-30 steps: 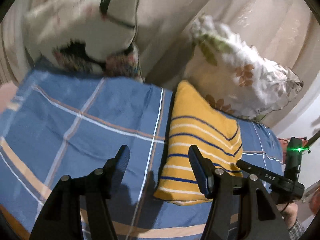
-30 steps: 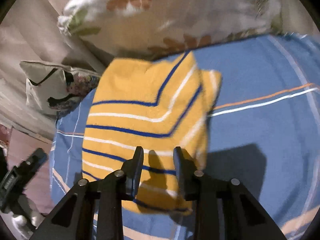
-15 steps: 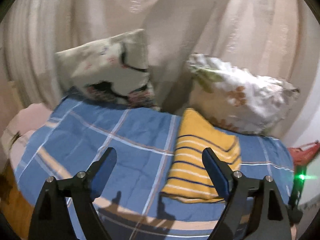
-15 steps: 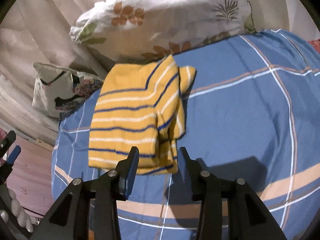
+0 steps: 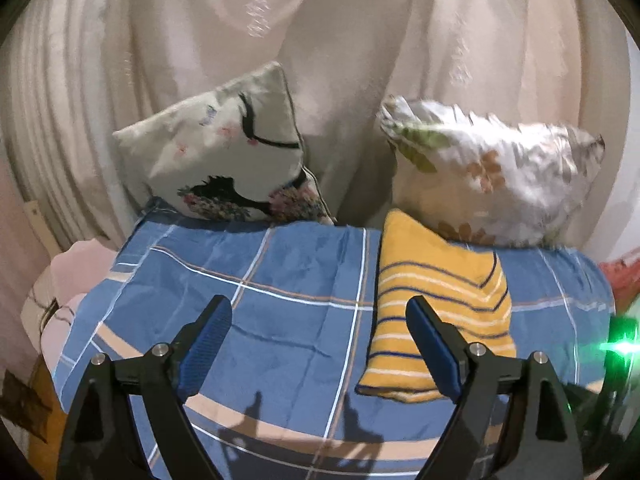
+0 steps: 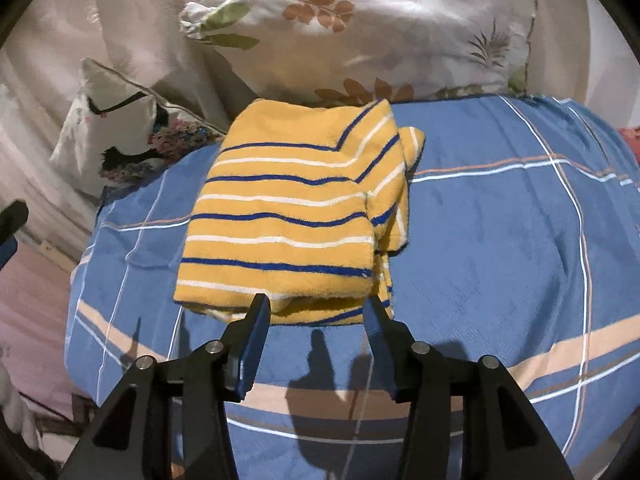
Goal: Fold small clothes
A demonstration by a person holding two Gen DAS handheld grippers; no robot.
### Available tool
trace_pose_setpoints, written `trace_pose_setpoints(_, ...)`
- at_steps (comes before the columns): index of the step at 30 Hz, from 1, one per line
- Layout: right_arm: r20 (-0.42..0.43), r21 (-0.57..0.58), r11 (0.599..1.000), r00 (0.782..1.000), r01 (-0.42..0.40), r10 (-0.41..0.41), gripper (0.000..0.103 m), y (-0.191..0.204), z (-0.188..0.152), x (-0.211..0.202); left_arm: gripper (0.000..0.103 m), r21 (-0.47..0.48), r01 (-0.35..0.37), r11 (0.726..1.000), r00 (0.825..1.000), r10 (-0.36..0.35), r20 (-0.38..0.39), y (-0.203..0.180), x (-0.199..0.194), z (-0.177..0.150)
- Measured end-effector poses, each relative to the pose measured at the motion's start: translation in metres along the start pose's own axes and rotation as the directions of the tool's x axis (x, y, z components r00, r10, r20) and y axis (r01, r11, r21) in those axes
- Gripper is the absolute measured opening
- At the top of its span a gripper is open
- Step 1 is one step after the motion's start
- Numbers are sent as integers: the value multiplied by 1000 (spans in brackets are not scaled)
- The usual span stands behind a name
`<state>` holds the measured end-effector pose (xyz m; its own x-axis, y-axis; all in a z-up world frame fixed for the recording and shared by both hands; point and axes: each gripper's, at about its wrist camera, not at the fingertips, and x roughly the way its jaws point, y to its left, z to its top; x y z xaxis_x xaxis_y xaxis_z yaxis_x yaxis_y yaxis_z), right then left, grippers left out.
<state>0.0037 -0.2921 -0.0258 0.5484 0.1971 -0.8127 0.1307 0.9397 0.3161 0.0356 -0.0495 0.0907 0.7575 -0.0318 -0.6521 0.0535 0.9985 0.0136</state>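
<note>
A yellow garment with blue and white stripes (image 6: 296, 212) lies folded into a rough rectangle on the blue checked bed cover (image 6: 500, 240). In the left wrist view the garment (image 5: 436, 304) lies to the right, partly behind the right finger. My left gripper (image 5: 318, 312) is open and empty, held above the cover, left of the garment. My right gripper (image 6: 316, 312) is open and empty, just off the garment's near edge and not touching it.
A leaf-print pillow (image 6: 380, 28) leans behind the garment. A cream cushion with a black drawing (image 5: 224, 160) stands at the back left. Curtains (image 5: 320, 40) hang behind. The bed's edge drops off at the left (image 5: 60, 280). A green light (image 5: 622, 346) glows at the right.
Both grippers have pulled back and up from the garment, and both have opened wider. The garment stays folded on the cover.
</note>
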Motion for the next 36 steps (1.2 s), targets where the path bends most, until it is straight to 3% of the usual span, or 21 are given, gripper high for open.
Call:
trace_pose_setpoints(9,-28,21,998,998,52,-51,56,35,-3,19,88,26,101,995,991,-99,-87,20,24,-8)
trace_pose_setpoints(19,-59,63,989,990,132,-129,57,53,-17,28,88,27,208,978,964,-201,-173,36,46,-14)
trace_pose_setpoints(25,-73,80,983,985,162,-157,58,64,-25,33,88,14,251,968,949,-243,-204,49,56,-17)
trace_pose_setpoints(36,-111,91,970,970,225,-215,59,77,-38,45,88,43,299,953,939,-286,-189,59,62,-24)
